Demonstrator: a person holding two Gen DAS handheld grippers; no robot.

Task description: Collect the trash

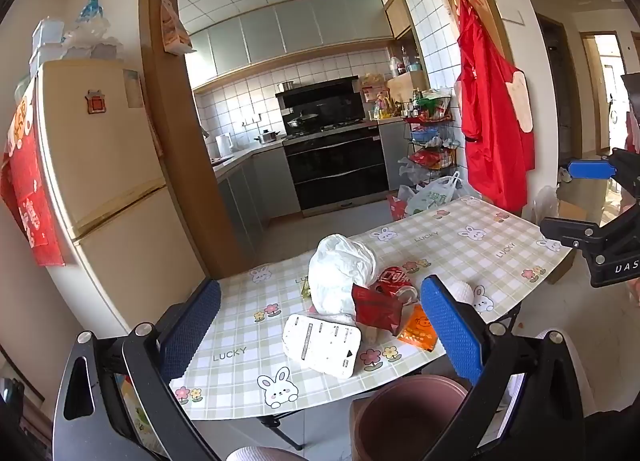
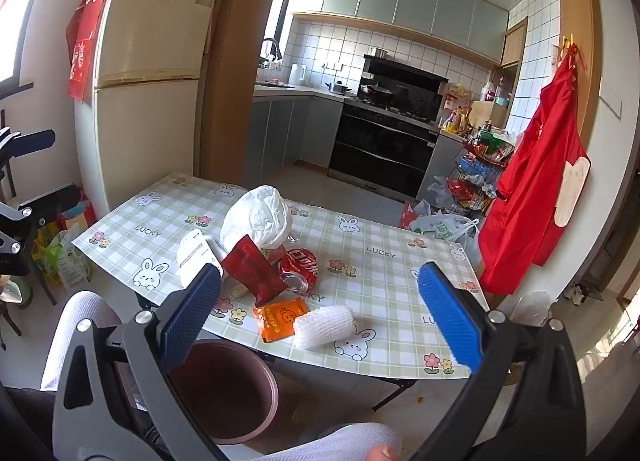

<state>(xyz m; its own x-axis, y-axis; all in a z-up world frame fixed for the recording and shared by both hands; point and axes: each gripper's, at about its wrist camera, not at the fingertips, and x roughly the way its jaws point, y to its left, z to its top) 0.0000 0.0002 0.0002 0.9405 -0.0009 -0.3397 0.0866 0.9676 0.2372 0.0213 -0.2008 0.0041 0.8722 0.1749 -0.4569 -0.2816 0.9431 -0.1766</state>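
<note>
- The left gripper hovers above the near edge of the worktop, jaws spread wide with nothing between them.
- The right gripper hangs the same way, jaws wide and empty, just off the near edge.
- The trash sits in one cluster mid-worktop: a crumpled white plastic bag, a red packet leaning against it, and a crushed red can touching the packet.
- A white flat box lies at the left of the heap (partly hidden behind the right gripper's left finger in that view).
- An orange sachet and a white foam net sleeve lie side by side nearest the edge.
- A brown bin stands on the floor below that edge, between the person's knees.
- Beyond: fridge, stove, and a red apron hanging on the wall.
</note>
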